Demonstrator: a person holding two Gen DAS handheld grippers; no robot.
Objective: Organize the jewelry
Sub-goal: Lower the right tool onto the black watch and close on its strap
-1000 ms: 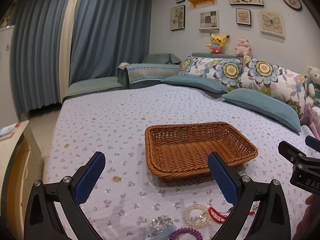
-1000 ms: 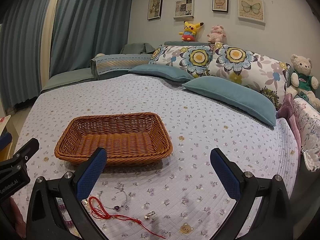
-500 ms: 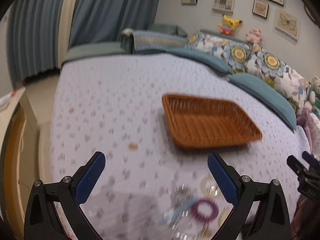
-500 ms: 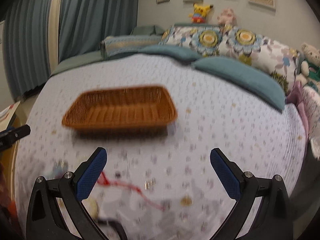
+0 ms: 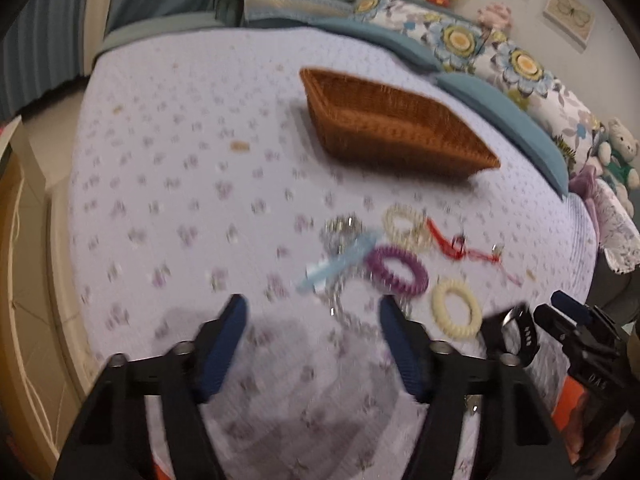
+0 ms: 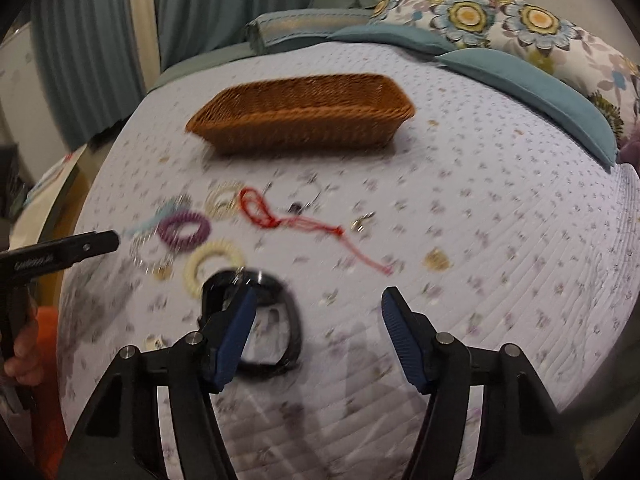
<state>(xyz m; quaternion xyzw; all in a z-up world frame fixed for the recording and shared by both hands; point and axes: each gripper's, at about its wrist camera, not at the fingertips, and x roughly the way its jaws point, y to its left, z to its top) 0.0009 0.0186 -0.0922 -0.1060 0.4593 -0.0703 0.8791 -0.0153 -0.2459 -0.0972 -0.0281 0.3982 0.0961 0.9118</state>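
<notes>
- Both views have tipped down toward the bed since a second ago, so the jewelry now lies ahead of the fingers instead of at the bottom edge, and the fingers stand closer together than they did.
- Left hand-held gripper [image 5: 313, 332]: spread, holding nothing, with the purple coil band [image 5: 397, 270] just ahead and to its right.
- Right hand-held gripper [image 6: 318, 326]: spread, empty, its left finger over the black watch [image 6: 276, 322].
- Cream coil ring [image 6: 214, 266], pearl bracelet [image 5: 404, 226] and red cord [image 6: 296, 224] lie loosely clustered on the bed [image 6: 500, 220], well short of the wicker basket [image 6: 304, 114], which looks empty.
- I judge all of it light and limp; the coils are springy and easy to pinch across one side of the loop, while the cord may trail and snag.
- Watch strap is stiffer: pinch across the band.
</notes>
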